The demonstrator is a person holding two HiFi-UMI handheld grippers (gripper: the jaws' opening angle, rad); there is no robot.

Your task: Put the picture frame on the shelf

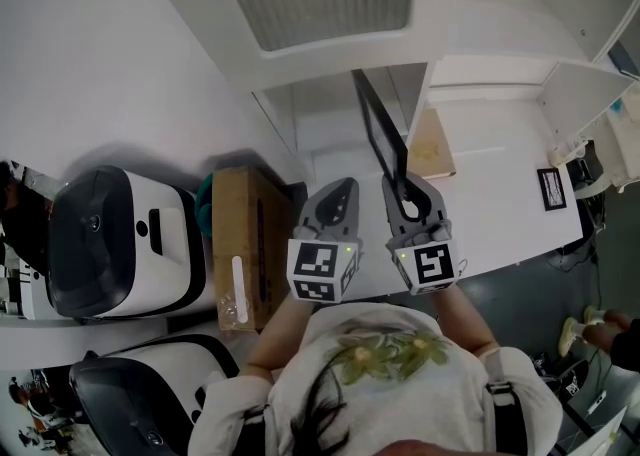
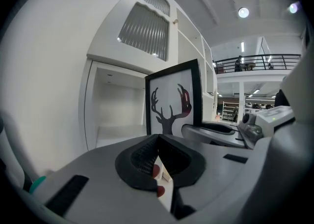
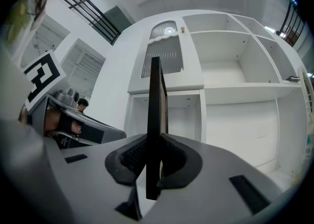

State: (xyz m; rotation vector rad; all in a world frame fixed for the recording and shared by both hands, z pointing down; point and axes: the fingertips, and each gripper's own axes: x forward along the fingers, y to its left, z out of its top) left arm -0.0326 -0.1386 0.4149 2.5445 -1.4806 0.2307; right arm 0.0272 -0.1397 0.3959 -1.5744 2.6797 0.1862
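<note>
Thinly black-edged picture frame (image 2: 172, 101), antlered deer silhouette inside.

Frame (image 1: 382, 134) is standing edge-on between the right gripper's (image 1: 404, 189) jaws, in front of the shelf's (image 1: 470, 34) lower bay. Left gripper (image 1: 345, 189) is hanging just left of it. Box (image 1: 245, 234) is sitting left of both grippers, with machines (image 1: 120, 244) lying further left.

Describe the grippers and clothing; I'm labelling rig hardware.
Both the left gripper and right gripper are grey shells with black ribbed pads. Each carries a white cube with black square markers and a green light. The person wears a pale top with a yellow-green print.
</note>
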